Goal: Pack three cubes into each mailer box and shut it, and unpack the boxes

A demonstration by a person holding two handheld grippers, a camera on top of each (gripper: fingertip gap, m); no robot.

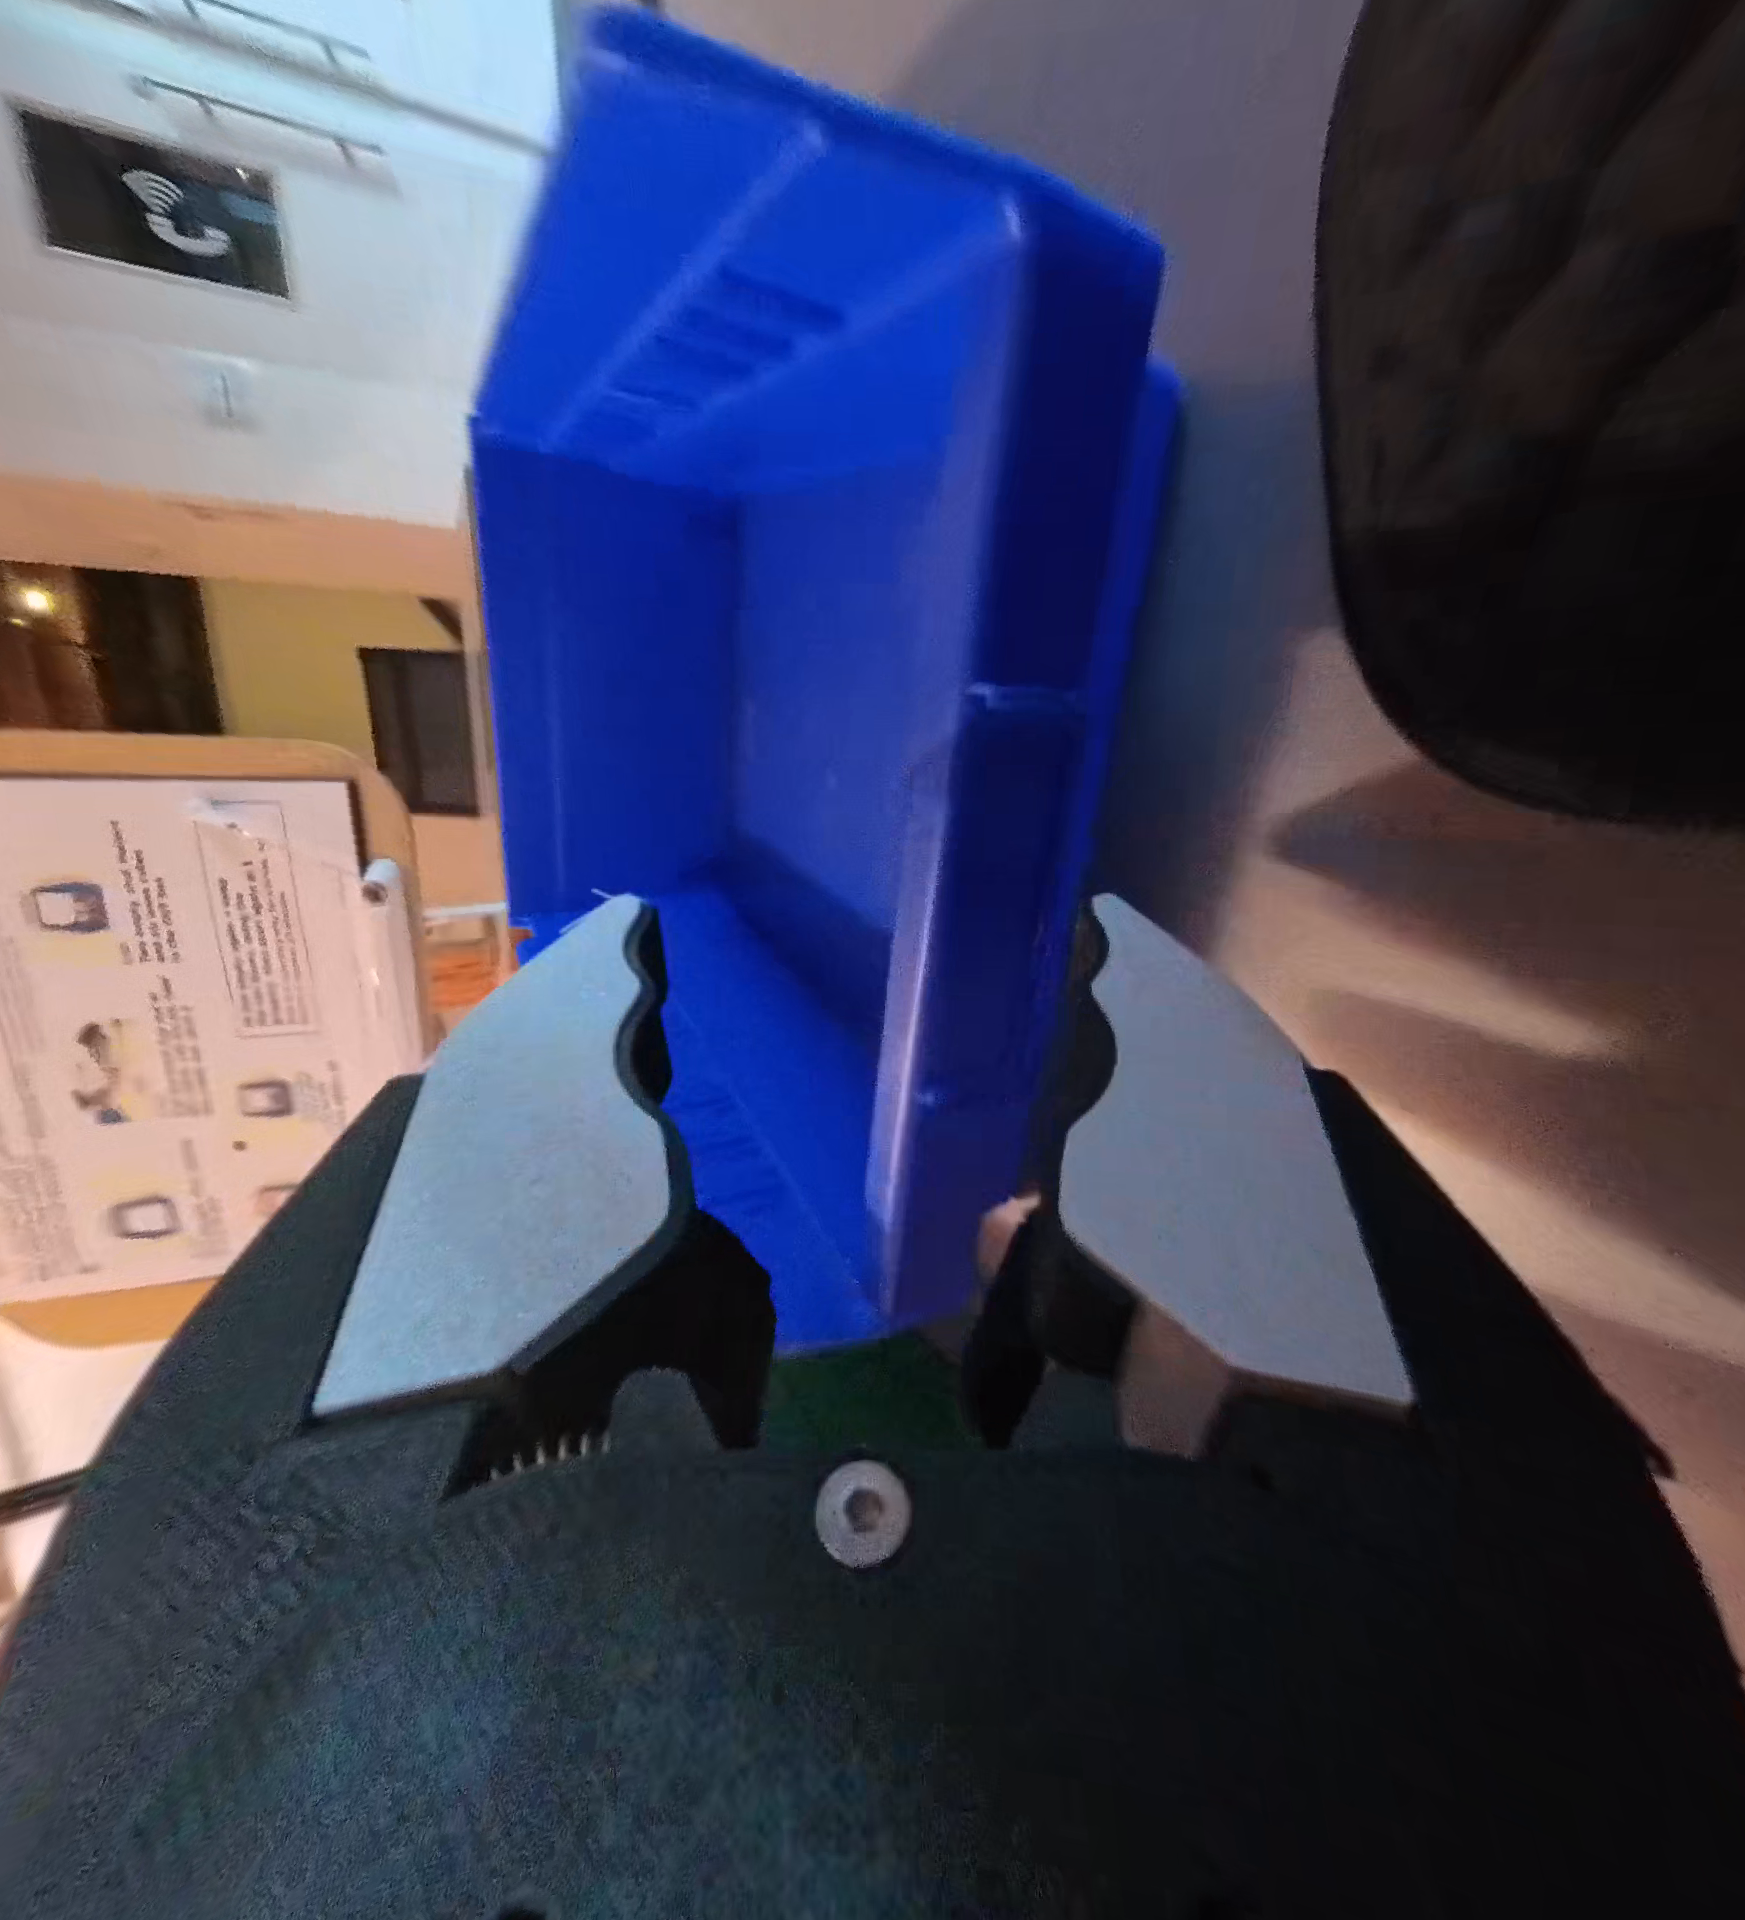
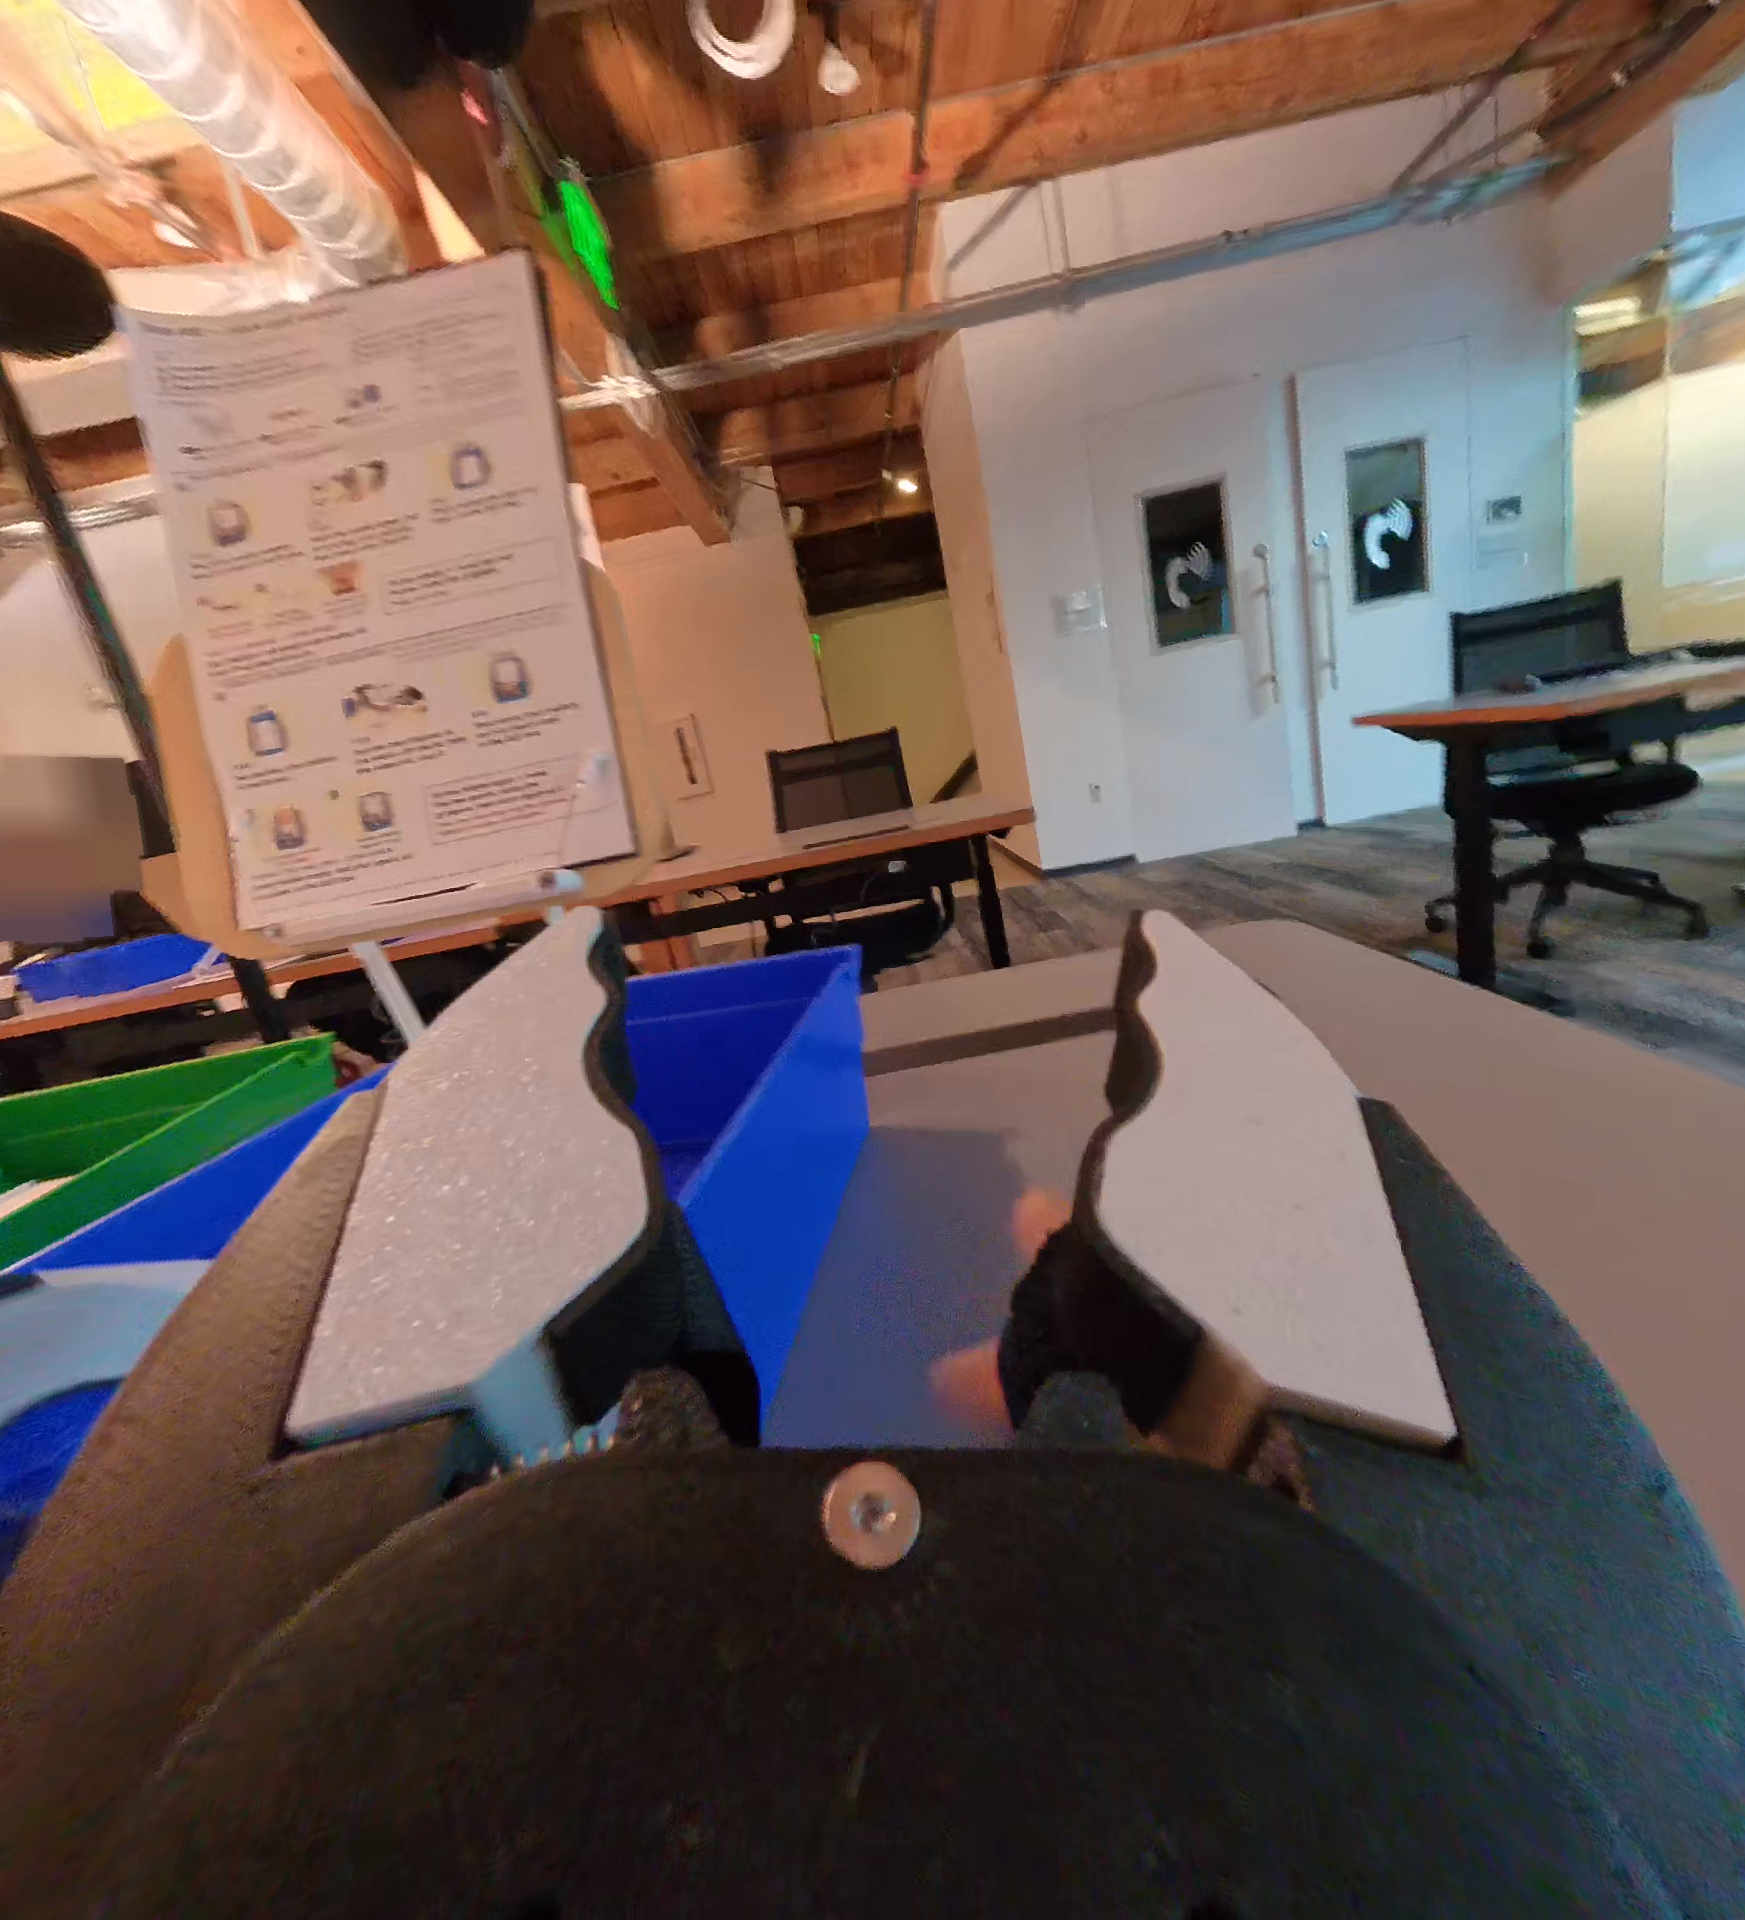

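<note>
No mailer box or cube shows in either view. My left gripper [image 1: 873, 914] is open and rolled on its side. Its fingers straddle one wall of a blue plastic bin [image 1: 795, 520], and the wall lies close to the right finger [image 1: 1190, 1122]. The bin's inside looks empty where I can see it. My right gripper [image 2: 868, 925] is open and empty, low over the grey table [image 2: 1470, 1143]. The blue bin [image 2: 774, 1091] stands just left of its gap, partly behind the left finger [image 2: 494, 1143].
A green bin [image 2: 120, 1122] stands left of the blue one. An instruction board [image 2: 380, 603] on a stand rises behind the bins; it also shows in the left wrist view [image 1: 120, 1018]. A dark blurred object [image 1: 1574, 416] fills that view's upper right. Desks and chairs stand farther back.
</note>
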